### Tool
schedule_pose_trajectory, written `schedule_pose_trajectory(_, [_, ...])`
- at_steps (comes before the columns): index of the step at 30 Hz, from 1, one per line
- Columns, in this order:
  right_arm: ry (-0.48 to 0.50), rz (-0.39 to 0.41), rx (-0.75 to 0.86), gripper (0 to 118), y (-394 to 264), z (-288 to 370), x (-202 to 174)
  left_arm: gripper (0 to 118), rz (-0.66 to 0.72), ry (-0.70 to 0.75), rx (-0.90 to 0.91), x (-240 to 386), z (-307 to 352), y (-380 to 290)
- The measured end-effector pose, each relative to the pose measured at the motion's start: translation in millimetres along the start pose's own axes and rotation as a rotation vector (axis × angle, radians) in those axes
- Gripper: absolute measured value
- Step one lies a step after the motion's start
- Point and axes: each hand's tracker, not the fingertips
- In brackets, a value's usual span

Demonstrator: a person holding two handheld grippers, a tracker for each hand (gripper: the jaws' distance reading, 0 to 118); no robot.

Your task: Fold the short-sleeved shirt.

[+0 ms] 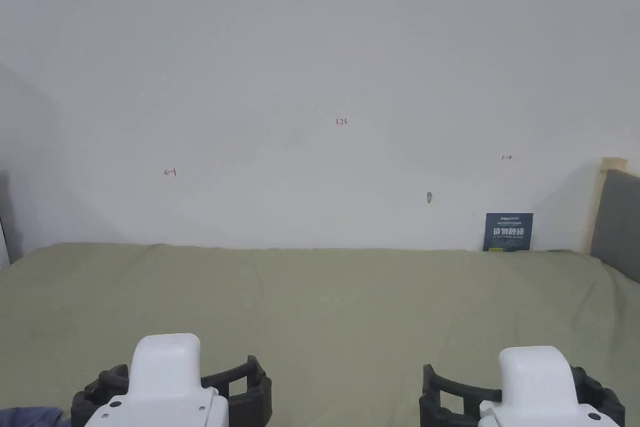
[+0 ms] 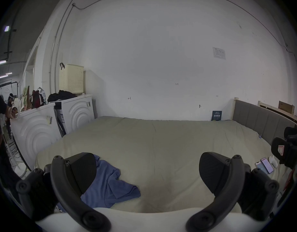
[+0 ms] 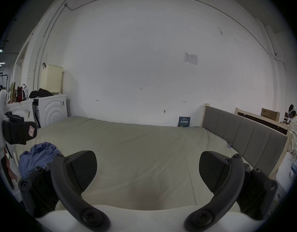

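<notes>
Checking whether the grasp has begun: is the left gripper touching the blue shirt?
Apart. The right gripper view shows the left gripper held above the crumpled blue shirt, with bed sheet visible between them.

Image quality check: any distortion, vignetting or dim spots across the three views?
Head view: rectilinear, evenly lit, wall flat grey. Left gripper view: strong fisheye, black corners, bed dim. Right gripper view: same fisheye, dark shadow patch on the sheet between the tongs.

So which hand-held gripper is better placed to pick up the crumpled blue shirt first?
Left. The crumpled blue short-sleeved shirt lies on the olive-green bed sheet right by the left hand-held gripper, whose jaws stand open. From the right hand-held gripper, also open, the shirt sits far off to its left.
</notes>
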Motion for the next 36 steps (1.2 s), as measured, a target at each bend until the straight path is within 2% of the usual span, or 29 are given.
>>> schedule_pose_trajectory(4, [-0.025,-0.003,0.005,118,-4,-3,2,118,-0.013,0.011,0.012,1,2,0])
schedule_pose_trajectory(8, [-0.009,-0.011,0.003,118,1,0,3,118,-0.030,0.019,0.017,2,2,1])
schedule_pose_trajectory(13, [-0.018,-0.013,-0.016,118,2,-1,1,116,0.006,0.007,0.028,-3,3,3])
schedule_pose_trajectory(14, [-0.014,-0.014,-0.021,110,2,-1,2,109,0.006,-0.006,0.023,-4,3,5])
schedule_pose_trajectory(15, [-0.004,-0.012,-0.039,71,3,-2,3,77,0.007,-0.018,0.025,-5,4,6])
schedule_pose_trajectory(16, [-0.012,-0.015,-0.025,19,2,-1,3,20,-0.006,-0.047,0.014,-4,3,6])
schedule_pose_trajectory(17, [-0.041,-0.028,-0.007,0,2,-2,3,0,-0.009,-0.043,0.035,-4,4,5])
schedule_pose_trajectory(18, [-0.095,-0.047,0.001,0,1,-4,3,0,-0.015,-0.051,0.047,-3,3,5])
schedule_pose_trajectory(19, [-0.124,-0.080,0.021,0,1,-2,9,0,-0.064,0.017,0.103,-1,6,5])
schedule_pose_trajectory(21, [-0.021,-0.096,-0.018,0,6,-4,13,0,-0.055,-0.036,0.070,-4,7,10])
schedule_pose_trajectory(23, [-0.094,-0.025,-0.017,0,7,-5,12,0,-0.033,-0.036,0.074,-4,1,6])
schedule_pose_trajectory(24, [-0.099,-0.011,-0.008,0,6,-4,12,0,-0.015,-0.050,0.068,-5,-1,6])
schedule_pose_trajectory(28, [-0.071,-0.037,-0.028,0,4,-8,7,0,0.020,-0.038,0.067,-9,-2,6])
schedule_pose_trajectory(32, [-0.003,-0.040,-0.042,0,6,-15,-1,0,0.021,-0.034,0.045,-20,-7,7])
schedule_pose_trajectory(34, [0.008,-0.021,-0.037,0,3,-23,-12,0,0.017,-0.015,0.035,-32,-6,6])
schedule_pose_trajectory(36, [0.068,-0.019,-0.038,0,3,-32,-27,0,0.033,0.038,0.032,-50,-3,5])
